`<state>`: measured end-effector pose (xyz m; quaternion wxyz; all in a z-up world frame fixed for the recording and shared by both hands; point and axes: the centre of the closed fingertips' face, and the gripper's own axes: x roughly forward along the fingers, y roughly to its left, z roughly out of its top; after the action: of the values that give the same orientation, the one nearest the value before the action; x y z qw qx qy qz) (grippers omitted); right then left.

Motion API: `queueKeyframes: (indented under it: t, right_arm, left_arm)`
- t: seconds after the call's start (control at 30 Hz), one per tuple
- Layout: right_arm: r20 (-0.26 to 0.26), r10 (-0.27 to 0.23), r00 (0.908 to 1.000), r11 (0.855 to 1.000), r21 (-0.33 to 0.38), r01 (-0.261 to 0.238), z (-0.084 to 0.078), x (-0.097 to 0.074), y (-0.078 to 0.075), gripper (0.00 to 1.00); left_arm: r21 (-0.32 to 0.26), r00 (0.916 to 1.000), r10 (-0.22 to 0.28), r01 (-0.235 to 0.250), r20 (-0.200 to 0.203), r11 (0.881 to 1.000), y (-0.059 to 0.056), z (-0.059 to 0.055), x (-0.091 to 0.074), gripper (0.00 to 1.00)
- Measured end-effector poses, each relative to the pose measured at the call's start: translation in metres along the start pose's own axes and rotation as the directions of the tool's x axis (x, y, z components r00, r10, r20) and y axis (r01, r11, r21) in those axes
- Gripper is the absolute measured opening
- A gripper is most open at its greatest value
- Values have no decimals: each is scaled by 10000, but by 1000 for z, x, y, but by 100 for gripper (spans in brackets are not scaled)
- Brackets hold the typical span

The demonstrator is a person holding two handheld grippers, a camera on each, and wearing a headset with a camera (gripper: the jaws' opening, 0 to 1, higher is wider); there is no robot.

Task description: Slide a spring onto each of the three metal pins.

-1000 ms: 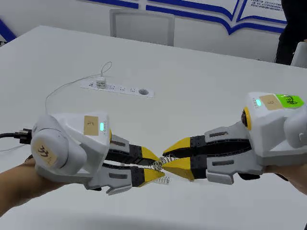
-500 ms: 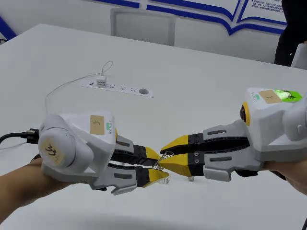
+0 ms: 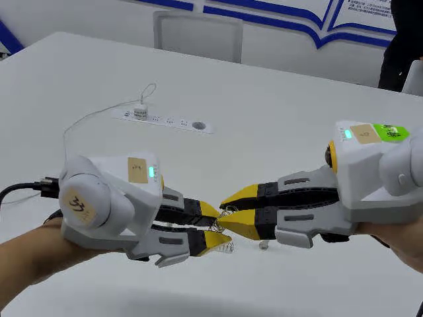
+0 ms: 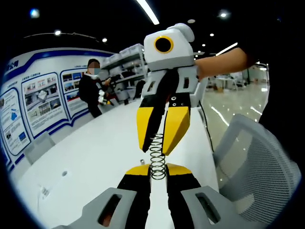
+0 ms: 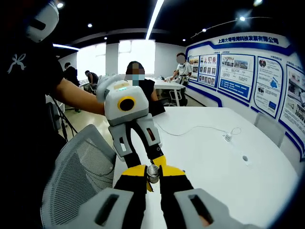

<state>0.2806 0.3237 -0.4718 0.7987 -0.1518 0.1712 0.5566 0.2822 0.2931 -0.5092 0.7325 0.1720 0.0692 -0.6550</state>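
The left gripper [image 4: 157,170] has its yellow-tipped fingers [image 4: 139,171] pinched shut on the near end of a spring [image 4: 157,160]. The right gripper [image 4: 162,138] faces it tip to tip, and its fingers are closed on the far end of the same coil. The spring is therefore held in the air between the two, above the worktop [image 3: 277,125]. Whether a pin already runs inside it cannot be told.

To my eye the step in hand is feeding this spring along a pin. It would go best with both grips light, since a hard squeeze flattens the coils and closes the bore. The two grippers should stay on one straight line so the spring does not bow, with one hand steady while the other slides.

The spring is thin bright wire in open, even turns, springy and quick to shoot away if let go. The finger tips are hard, smooth yellow wedges on black shanks in glossy white shells.

Just beneath them a second spring [image 3: 227,247] lies on its side. Near it stands a small metal pin [image 3: 264,245], as I take it to be. The worktop is matt white and flat. Further off lie a white power strip [image 3: 162,122] with a plug [image 3: 139,111] and a looping cable [image 3: 86,122], and beyond that is a grey chair [image 3: 195,33]
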Motion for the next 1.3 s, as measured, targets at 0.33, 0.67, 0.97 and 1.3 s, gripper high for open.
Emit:
queueKeyframes:
  t: [0.33,0.67,0.97,1.3]
  right_arm:
    - [212,-818,9964,9961,354,810,6,-14,-24,10]
    - [-660,-2326,9703,9660,999,2384,-24,-42,-67,10]
    - [-1992,-3440,9176,9054,1886,3804,-74,-54,-99,10]
    - [-2899,-3677,8836,8707,2265,4366,-118,-50,-114,10]
  left_arm:
    - [-429,9975,672,-680,-196,9968,17,-12,-12,28]
    - [-1249,9859,1661,-1676,-224,9779,42,-23,-43,40]
    - [-1773,9687,2467,-2474,-260,9526,59,-31,-64,44]
    - [-2261,9630,2592,-2693,-737,9361,61,-49,-73,54]
